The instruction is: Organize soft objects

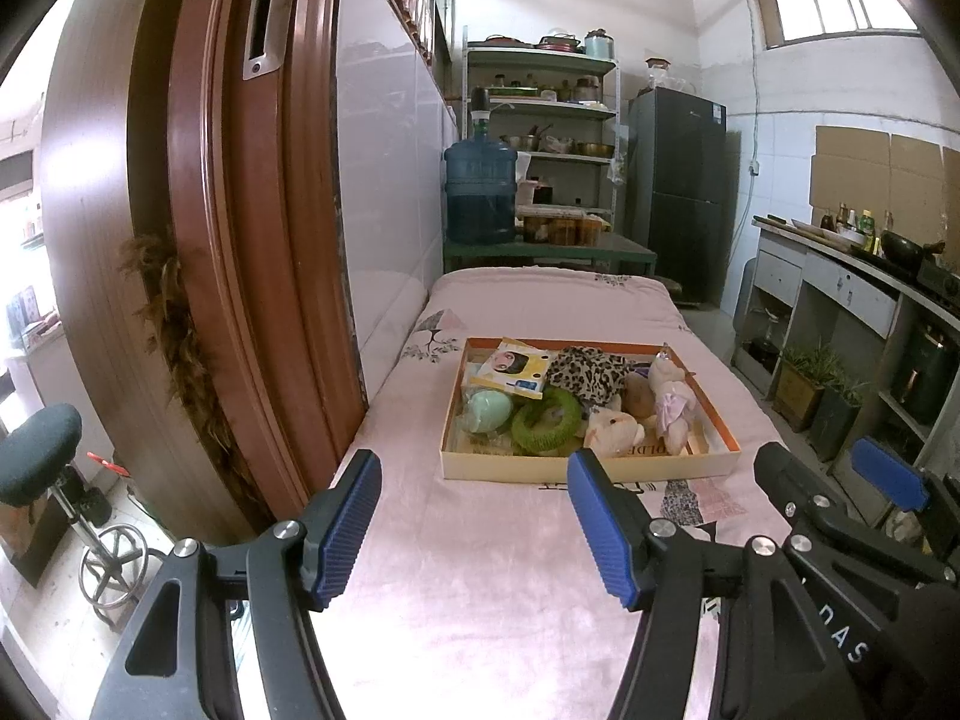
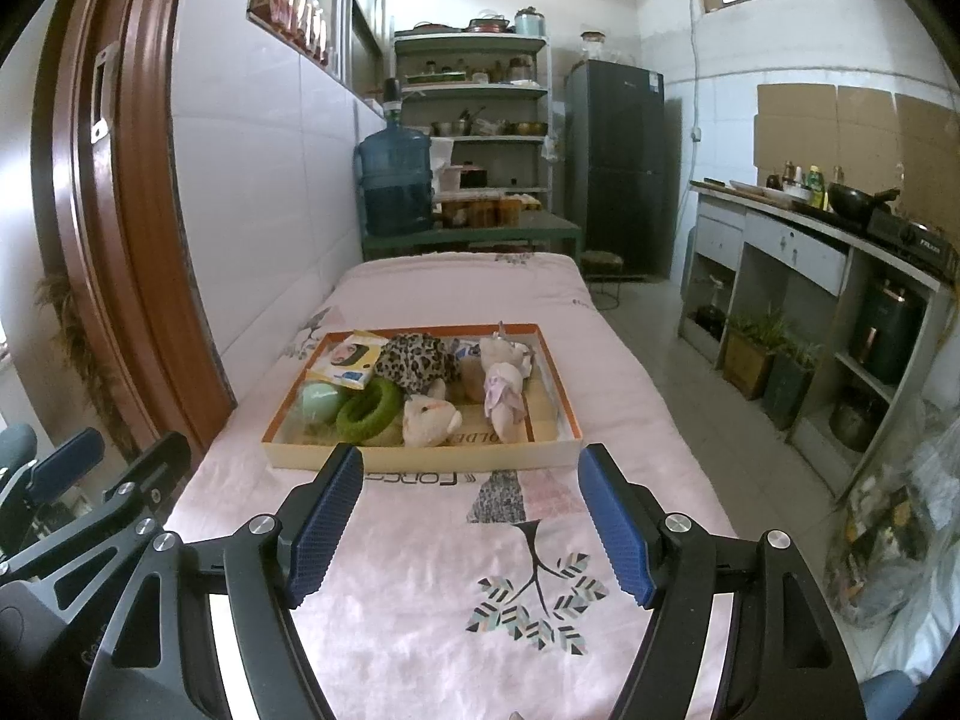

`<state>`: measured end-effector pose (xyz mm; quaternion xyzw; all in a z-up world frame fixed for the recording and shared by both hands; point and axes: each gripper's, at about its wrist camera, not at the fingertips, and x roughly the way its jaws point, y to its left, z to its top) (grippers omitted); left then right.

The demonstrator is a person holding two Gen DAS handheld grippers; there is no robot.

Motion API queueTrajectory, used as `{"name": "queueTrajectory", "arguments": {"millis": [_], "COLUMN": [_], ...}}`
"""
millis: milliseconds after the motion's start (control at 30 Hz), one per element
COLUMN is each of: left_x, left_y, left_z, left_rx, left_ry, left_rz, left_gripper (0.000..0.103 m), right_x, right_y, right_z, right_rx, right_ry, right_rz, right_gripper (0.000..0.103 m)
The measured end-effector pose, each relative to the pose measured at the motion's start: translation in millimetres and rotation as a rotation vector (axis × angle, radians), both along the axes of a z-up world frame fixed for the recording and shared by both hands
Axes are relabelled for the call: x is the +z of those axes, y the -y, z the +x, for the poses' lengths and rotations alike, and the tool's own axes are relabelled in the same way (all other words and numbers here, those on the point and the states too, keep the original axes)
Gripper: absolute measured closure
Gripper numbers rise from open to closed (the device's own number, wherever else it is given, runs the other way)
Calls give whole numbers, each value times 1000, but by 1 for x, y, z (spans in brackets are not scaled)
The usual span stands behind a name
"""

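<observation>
A shallow cardboard tray (image 1: 600,468) (image 2: 420,455) with an orange inner rim sits on a pink blanket. It holds a green ring (image 1: 547,420) (image 2: 367,408), a mint green ball (image 1: 489,411) (image 2: 321,401), a leopard-print cloth (image 1: 585,373) (image 2: 414,363), a pink plush animal (image 1: 615,431) (image 2: 429,417), a plush doll in a pale dress (image 1: 672,402) (image 2: 504,396) and a yellow packet (image 1: 513,369) (image 2: 348,366). My left gripper (image 1: 474,534) is open and empty, short of the tray. My right gripper (image 2: 471,525) is open and empty, also short of it; it shows at the right of the left wrist view (image 1: 840,480).
The blanket-covered table (image 2: 456,600) runs along a tiled wall (image 2: 258,180). A brown door frame (image 1: 240,240) stands at the left. A water jug (image 1: 480,192), shelves (image 1: 540,138) and a fridge (image 1: 678,192) stand beyond. A kitchen counter (image 2: 810,240) is at the right.
</observation>
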<state>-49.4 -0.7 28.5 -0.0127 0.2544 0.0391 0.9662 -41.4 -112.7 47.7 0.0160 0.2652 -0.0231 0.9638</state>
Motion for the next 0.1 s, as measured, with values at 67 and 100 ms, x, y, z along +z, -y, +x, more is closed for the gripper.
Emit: {"name": "queueTrajectory", "arguments": {"millis": [67, 100], "left_x": [0, 0], "left_y": [0, 0], "left_z": [0, 0], "left_rx": [0, 0], "left_ry": [0, 0], "left_rz": [-1, -2], "left_gripper": [38, 38], "right_x": [-1, -1], "right_y": [0, 0], "right_z": [0, 0], "right_rx": [0, 0], "right_ry": [0, -1], "right_rz": [-1, -1], "right_gripper": [27, 27]}}
